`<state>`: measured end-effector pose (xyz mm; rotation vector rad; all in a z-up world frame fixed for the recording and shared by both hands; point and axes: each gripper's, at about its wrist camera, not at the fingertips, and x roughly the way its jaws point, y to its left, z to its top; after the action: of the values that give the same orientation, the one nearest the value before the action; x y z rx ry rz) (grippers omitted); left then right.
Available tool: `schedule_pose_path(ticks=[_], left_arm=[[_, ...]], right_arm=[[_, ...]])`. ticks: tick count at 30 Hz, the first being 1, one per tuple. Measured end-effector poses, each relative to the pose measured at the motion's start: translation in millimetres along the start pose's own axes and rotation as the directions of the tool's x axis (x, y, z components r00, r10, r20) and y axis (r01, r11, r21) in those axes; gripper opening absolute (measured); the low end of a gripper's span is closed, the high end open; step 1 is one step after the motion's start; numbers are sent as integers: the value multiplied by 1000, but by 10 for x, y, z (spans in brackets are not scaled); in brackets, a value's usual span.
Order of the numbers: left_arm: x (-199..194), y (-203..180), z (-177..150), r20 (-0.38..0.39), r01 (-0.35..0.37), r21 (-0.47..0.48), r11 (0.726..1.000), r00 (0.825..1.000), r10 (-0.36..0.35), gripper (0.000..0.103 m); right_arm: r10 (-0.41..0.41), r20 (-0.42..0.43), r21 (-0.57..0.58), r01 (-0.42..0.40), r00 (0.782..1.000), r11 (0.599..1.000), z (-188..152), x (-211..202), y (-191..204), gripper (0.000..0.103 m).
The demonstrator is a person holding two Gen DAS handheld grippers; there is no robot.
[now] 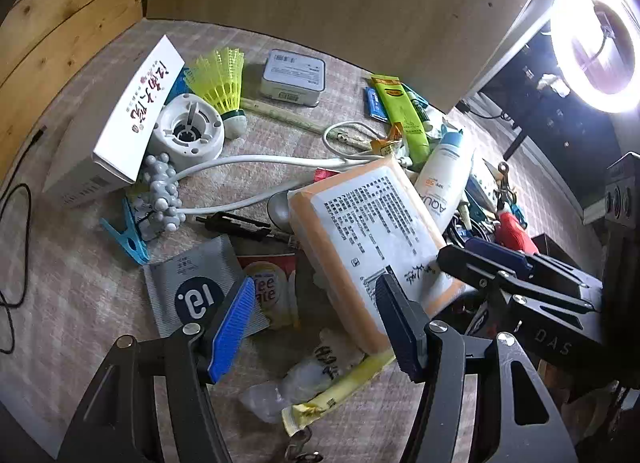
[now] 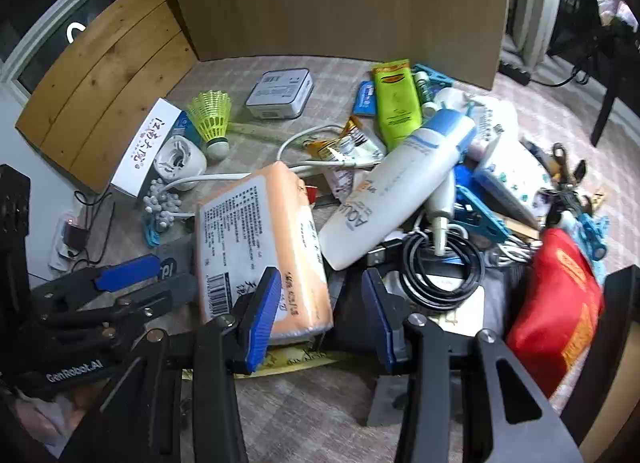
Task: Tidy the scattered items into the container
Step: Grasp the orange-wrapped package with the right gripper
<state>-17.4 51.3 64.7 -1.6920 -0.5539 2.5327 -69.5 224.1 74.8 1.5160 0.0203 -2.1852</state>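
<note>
While both open, each claw (image 1: 318,325) flanks the orange pack (image 1: 372,239).

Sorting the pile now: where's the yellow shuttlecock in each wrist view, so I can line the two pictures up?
Left wrist: shuttlecock upper left, skirt up, beside the white box.
Right wrist: shuttlecock upper left, a bit nearer the middle, right of the same box.
Shared landmark: the grey tin, just right of it in both.
</note>
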Motion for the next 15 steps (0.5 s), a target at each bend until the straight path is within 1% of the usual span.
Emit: schedule_pose_path(ticks=[3,6,7,8,10,11,14,15], left_arm=[[51,-7,13,-4,6,-14,1000,1000,-6,59],[125,-28,5,-17,22,-15,1000,1000,-22,55],[147,-26,1,-23,35,-21,999,999,-36,48],[172,-18,-3,-31,63,-32,997,997,-64,41],[180,-1,-11,-43,98,-53,994,994,-101,37],[178,-1,-15,-45,116,-59,992,992,-119,32],[138,-37,-33,-41,116,-46,992,992,-117,32],[117,-43,-39,-39,123,-47,991,991,-125,33]], right_arm=[[32,-8,12,-32,999,999,42,49,-12,42],[63,-21,28,-62,998,998,78,115,-3,42],[64,-27,29,-64,998,998,79,137,7,39],[69,-34,35,-68,997,997,77,161,8,38],[112,-50,69,-109,992,992,64,202,-16,33],[131,-54,88,-126,990,988,55,211,-25,33],[145,-57,105,-139,988,985,19,191,-13,32],[161,-62,116,-153,985,981,10,188,-23,32]])
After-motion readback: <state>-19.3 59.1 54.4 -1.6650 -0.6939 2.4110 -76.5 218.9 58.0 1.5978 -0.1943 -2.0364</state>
